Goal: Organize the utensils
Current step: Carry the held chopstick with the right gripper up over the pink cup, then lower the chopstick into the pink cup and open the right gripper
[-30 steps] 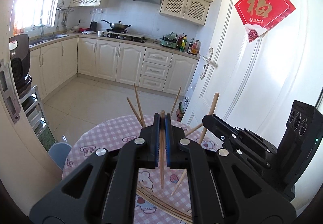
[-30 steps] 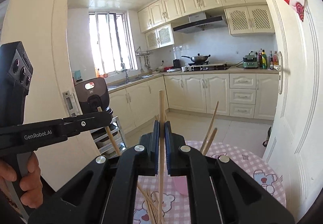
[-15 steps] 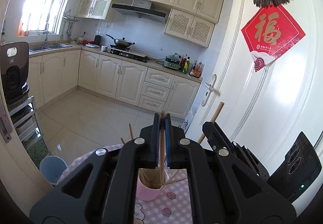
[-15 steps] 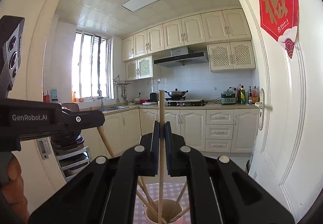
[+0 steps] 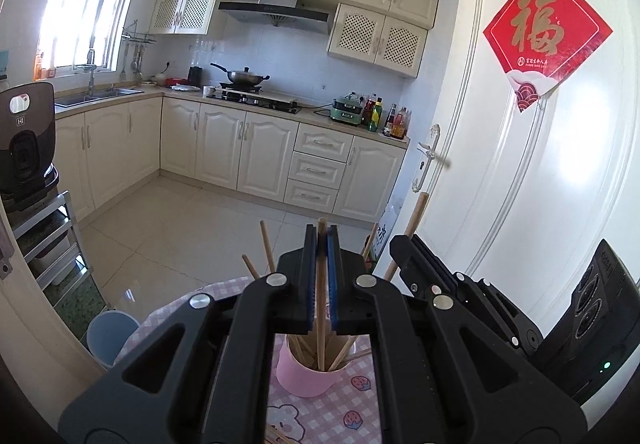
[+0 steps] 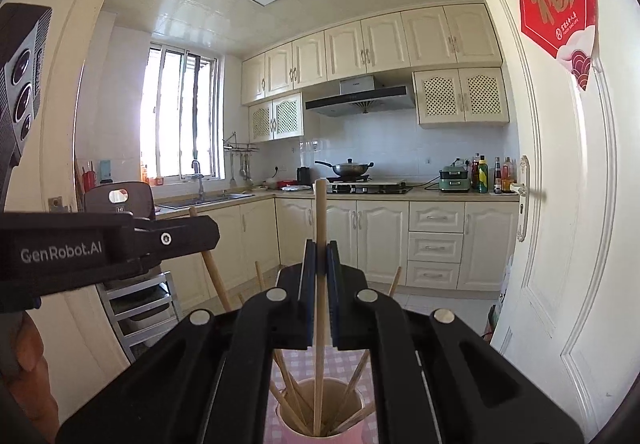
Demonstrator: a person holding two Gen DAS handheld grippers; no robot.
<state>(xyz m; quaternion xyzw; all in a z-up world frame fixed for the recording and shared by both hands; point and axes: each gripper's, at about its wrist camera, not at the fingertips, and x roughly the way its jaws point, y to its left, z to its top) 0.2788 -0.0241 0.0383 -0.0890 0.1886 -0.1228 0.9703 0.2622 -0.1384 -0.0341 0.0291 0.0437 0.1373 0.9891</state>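
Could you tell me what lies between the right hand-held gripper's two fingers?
One wooden chopstick, clamped upright by the right hand-held gripper, its lower end inside the pink cup; the right wrist view shows it.

Cream cabinets point(image 5: 224, 148) line a sunlit kitchen with a pale tiled floor point(image 5: 168, 220); a window point(image 5: 80, 0) glows above the sink point(image 5: 96, 94), beside a white door point(image 5: 520, 164).

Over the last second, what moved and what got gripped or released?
Both tools rose and tipped upward, so the views swung from the table toward the kitchen, then eased back down. The left tool and right tool each stay shut on a chopstick, both now with tips down in the pink cup. Nothing was released. The other chopsticks in the cup stayed put.
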